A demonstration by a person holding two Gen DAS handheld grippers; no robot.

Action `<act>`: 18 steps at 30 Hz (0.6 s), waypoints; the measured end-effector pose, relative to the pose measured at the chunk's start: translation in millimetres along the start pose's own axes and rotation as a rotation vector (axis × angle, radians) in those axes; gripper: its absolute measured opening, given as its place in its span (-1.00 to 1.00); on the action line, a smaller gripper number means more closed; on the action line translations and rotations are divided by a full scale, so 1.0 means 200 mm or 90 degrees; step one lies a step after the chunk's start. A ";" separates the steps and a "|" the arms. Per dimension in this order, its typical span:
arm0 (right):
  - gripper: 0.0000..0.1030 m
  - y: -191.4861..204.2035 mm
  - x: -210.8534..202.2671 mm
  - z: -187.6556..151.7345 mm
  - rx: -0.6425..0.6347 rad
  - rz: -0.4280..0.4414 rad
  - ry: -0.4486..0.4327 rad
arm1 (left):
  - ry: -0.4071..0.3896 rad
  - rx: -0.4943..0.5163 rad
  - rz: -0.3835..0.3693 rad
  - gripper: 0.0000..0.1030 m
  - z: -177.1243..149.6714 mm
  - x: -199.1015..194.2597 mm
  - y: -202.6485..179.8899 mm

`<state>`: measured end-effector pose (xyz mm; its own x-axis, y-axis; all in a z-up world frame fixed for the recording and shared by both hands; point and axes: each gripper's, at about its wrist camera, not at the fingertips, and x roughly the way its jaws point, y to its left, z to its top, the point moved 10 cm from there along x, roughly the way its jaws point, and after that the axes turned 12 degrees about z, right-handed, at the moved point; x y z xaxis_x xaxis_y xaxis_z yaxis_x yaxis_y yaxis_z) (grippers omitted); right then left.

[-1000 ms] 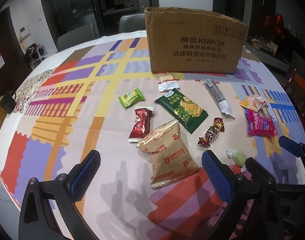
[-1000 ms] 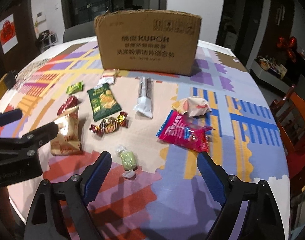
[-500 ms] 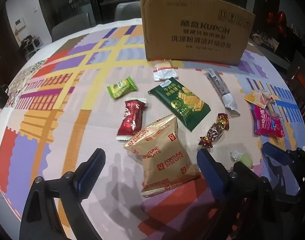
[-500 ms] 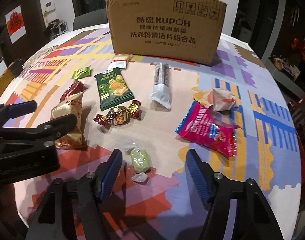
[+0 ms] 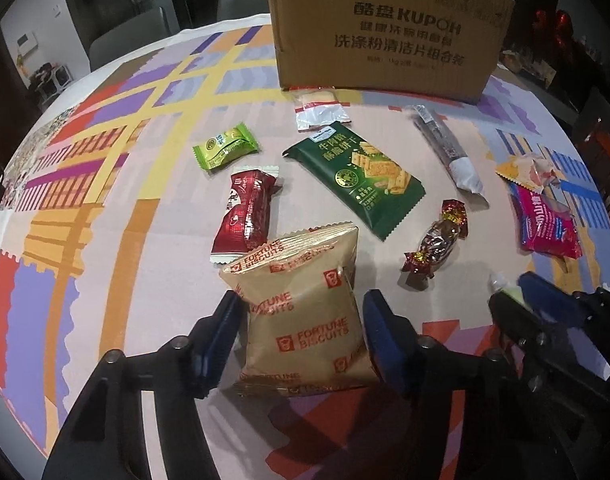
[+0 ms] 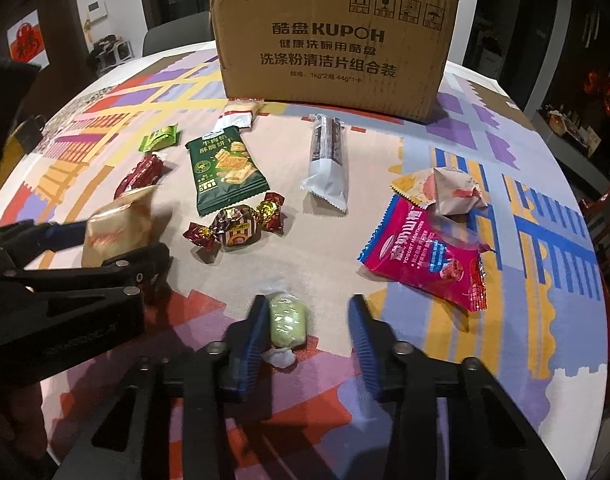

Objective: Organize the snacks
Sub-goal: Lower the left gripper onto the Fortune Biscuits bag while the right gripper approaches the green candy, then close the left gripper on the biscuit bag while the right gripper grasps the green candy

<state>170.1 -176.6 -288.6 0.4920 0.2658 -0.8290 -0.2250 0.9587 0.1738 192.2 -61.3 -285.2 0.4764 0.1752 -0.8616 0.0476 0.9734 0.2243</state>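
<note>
While the biscuit packet [image 5: 305, 316] lies on the bench between the half-open left tool [image 5: 299, 330], the green candy [image 6: 288, 319] touches the inner left finger of the half-open right tool [image 6: 307, 330]; neither grips.

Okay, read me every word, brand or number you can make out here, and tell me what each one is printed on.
"酷盘 KUPOH": cardboard box.
"洗涤粉清洁片组合装": the box, lower line.
"1kg*2": the box; rest of that small line blurred.
"FORTUNE BISCUITS": tan biscuit bag.
"YOGURT HAWTHORN": pink packet, faint.
Green cracker packet, red wrapper, small green packet: print too small.
</note>
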 end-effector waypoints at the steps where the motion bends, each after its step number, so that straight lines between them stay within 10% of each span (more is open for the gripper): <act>1: -0.58 0.00 0.00 0.00 -0.001 0.002 0.000 | -0.002 0.002 -0.003 -0.05 0.00 0.00 -0.01; 18: -0.61 -0.02 -0.06 -0.01 0.052 0.014 -0.017 | -0.031 0.018 -0.010 -0.14 -0.03 -0.11 0.00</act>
<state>163.7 -183.4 -279.7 0.5101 0.2882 -0.8104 -0.1677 0.9574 0.2349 175.8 -63.5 -269.4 0.5179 0.1512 -0.8420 0.0803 0.9713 0.2238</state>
